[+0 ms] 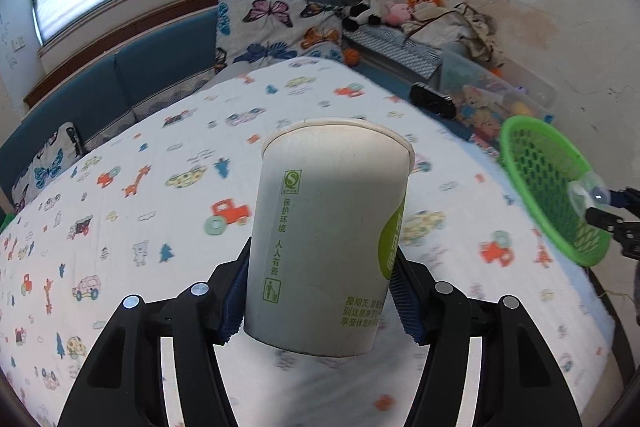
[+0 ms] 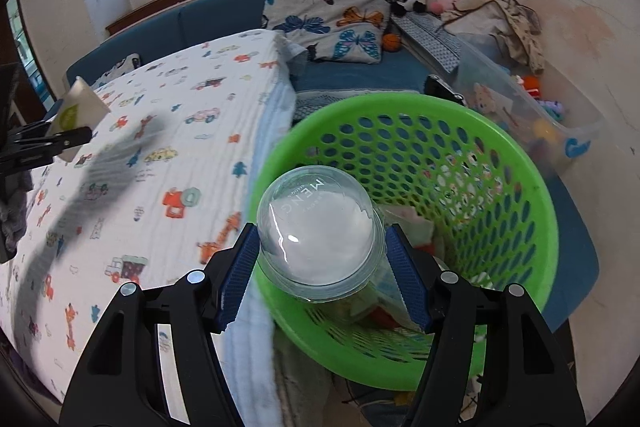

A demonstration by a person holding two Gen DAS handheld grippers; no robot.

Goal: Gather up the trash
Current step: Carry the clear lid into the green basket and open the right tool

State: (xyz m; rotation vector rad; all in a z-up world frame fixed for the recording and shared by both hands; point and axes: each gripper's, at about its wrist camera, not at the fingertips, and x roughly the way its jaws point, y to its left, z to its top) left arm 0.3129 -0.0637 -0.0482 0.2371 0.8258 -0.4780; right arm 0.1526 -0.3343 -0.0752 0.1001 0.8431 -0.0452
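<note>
Basket (image 2: 532, 211) rim rings right claw (image 2: 320, 259) gripping clear lid (image 2: 316, 235).

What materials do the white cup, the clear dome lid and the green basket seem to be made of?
White cup with green print: likely matte paper, rolled rim. Clear dome lid: thin glossy plastic, see-through with glints. Green perforated basket: moulded plastic, smooth slightly shiny rim.

hidden: green basket (image 2: 520, 195) contents behind clear cup (image 2: 320, 227) | blurred: storage bin (image 1: 500, 87) toys
</note>
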